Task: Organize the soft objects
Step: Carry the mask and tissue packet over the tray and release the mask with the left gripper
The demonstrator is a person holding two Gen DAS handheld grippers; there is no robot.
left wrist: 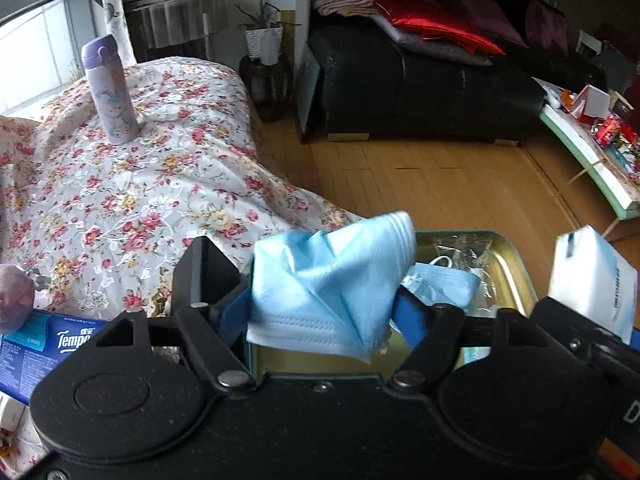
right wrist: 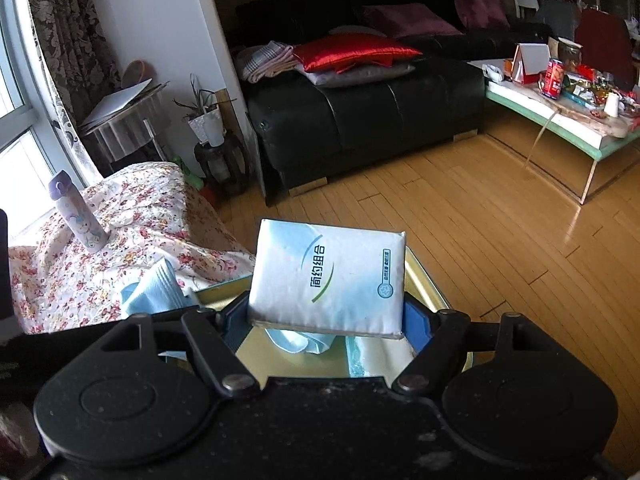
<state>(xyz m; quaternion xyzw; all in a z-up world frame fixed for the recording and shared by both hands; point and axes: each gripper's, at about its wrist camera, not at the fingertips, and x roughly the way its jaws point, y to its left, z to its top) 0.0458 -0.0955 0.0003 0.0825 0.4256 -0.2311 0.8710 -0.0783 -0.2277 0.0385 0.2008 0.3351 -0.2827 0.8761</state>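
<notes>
Left wrist view, left hand-held gripper (left wrist: 324, 300) spread around a crumpled blue face mask (left wrist: 332, 276) over a gold tin (left wrist: 516, 264), pad contact unclear, floral cloth (left wrist: 140, 184), purple bottle (left wrist: 112, 92), cropped Tempo box (left wrist: 36, 348), right wrist view, right hand-held gripper (right wrist: 326, 316) pinching a white tissue pack (right wrist: 326, 280) hiding the tin's inside.

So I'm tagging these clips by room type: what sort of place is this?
Most likely a home living room: a black leather sofa piled with cushions, a cluttered coffee table on a wooden floor, and a potted plant by a curtained window.
</notes>
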